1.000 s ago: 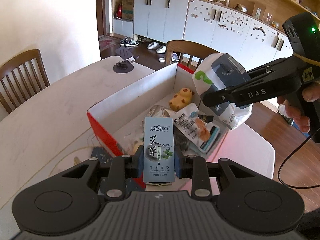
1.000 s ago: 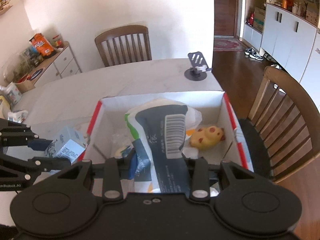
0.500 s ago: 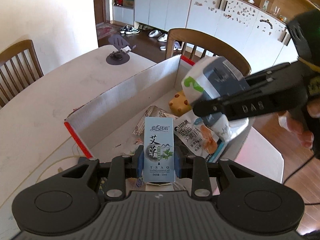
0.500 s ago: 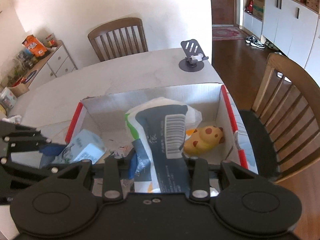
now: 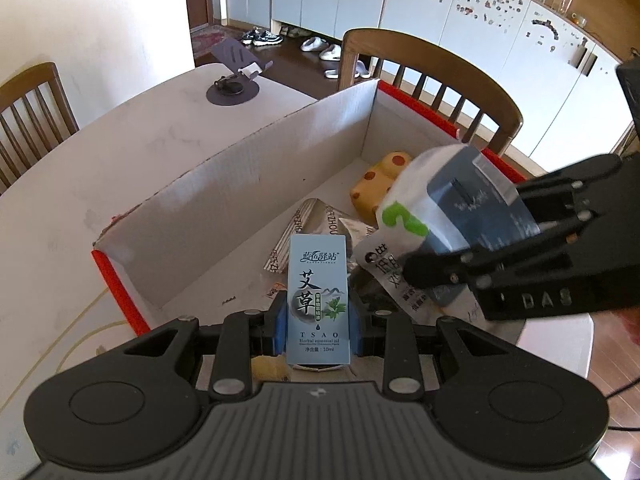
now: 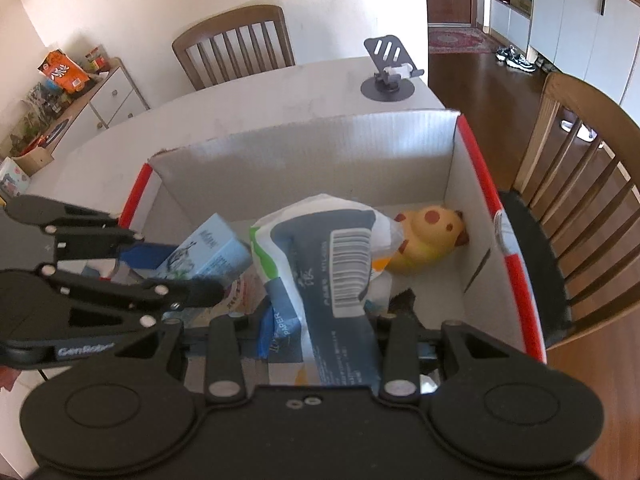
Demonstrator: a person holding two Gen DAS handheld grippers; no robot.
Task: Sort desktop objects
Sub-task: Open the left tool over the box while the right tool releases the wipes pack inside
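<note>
Two wrist fisheyes, each close above its tool, angled down, sharing the cardboard box (image 5: 256,168) interior

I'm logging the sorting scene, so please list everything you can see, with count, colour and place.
Cardboard box: one, white inside, red edges, on table.
Table: one, pale.
Toy: one, yellow with brown spots, box's far corner.
Snack packets: several, mixed colours, box floor.
Phone stand: one, dark grey, table's far end.
Chairs: two, brown wood, around table.
Essential oil carton: one, light blue, in left gripper.
Tissue pack: one, white and dark blue, in right gripper.
</note>
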